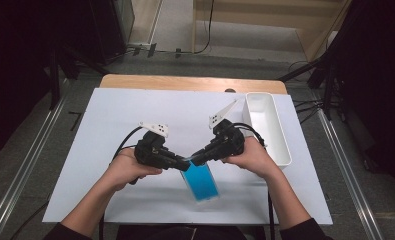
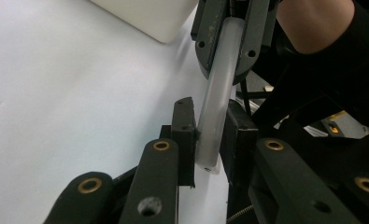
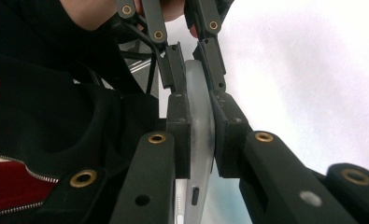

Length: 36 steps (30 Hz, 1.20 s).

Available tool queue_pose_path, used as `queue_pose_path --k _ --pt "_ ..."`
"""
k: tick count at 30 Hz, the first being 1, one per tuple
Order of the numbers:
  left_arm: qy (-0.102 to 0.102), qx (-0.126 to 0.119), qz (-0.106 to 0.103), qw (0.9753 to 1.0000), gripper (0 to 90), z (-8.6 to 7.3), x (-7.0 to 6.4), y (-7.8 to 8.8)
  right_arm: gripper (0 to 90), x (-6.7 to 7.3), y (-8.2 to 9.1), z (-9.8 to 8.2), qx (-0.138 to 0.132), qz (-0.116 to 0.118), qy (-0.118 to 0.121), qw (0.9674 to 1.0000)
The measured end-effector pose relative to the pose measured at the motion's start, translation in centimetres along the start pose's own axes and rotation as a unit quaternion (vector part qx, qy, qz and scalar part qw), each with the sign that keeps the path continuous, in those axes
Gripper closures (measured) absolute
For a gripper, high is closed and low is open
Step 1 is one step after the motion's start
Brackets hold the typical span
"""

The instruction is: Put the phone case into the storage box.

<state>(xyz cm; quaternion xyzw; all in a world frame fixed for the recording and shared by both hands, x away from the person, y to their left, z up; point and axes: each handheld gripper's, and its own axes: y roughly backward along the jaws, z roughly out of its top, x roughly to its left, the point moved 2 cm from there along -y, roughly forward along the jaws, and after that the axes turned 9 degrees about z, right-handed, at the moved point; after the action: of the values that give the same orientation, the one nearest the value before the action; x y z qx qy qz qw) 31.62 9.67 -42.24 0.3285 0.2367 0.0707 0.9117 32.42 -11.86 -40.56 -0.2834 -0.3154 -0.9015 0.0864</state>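
White bin [image 1: 277, 145], seemingly empty.

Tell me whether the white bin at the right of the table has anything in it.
Empty. In the high view the white bin shows only its bare white floor and walls, and the blue case sits outside it, gripped at its far edge by both grippers.

Your blue pouch [image 1: 201, 181] has a frosted, translucent white top edge [image 2: 216, 116]. Your left gripper [image 1: 181, 163] and right gripper [image 1: 199, 159] are black, with brass-coloured rivets and grey top plates dotted white. The table sheet [image 1: 135, 105] is plain white, like the bin [image 1: 280, 140]. Wooden tabletop [image 1: 185, 82], tan.
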Motion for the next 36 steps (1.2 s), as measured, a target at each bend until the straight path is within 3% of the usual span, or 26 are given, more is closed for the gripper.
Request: queue_pose_path --k 6,10,17,36 --pt "0.013 0.003 -0.011 0.9999 77.5 0.04 0.12 -0.06 77.1 -0.17 0.04 -0.07 -0.005 0.005 -0.006 1.0" --pt "0.002 0.004 -0.015 0.9999 78.7 0.04 0.03 -0.02 77.1 -0.19 0.03 -0.1 -0.006 0.01 -0.008 0.9999" --pt "0.01 0.006 -0.02 0.9997 79.4 0.08 0.08 0.09 76.3 -0.23 -0.06 -0.09 -0.003 0.007 -0.011 0.9999" --pt "0.005 0.003 -0.026 0.9996 79.9 0.43 -0.49 0.46 68.5 0.37 0.01 0.13 -0.001 -0.008 -0.007 0.9999"
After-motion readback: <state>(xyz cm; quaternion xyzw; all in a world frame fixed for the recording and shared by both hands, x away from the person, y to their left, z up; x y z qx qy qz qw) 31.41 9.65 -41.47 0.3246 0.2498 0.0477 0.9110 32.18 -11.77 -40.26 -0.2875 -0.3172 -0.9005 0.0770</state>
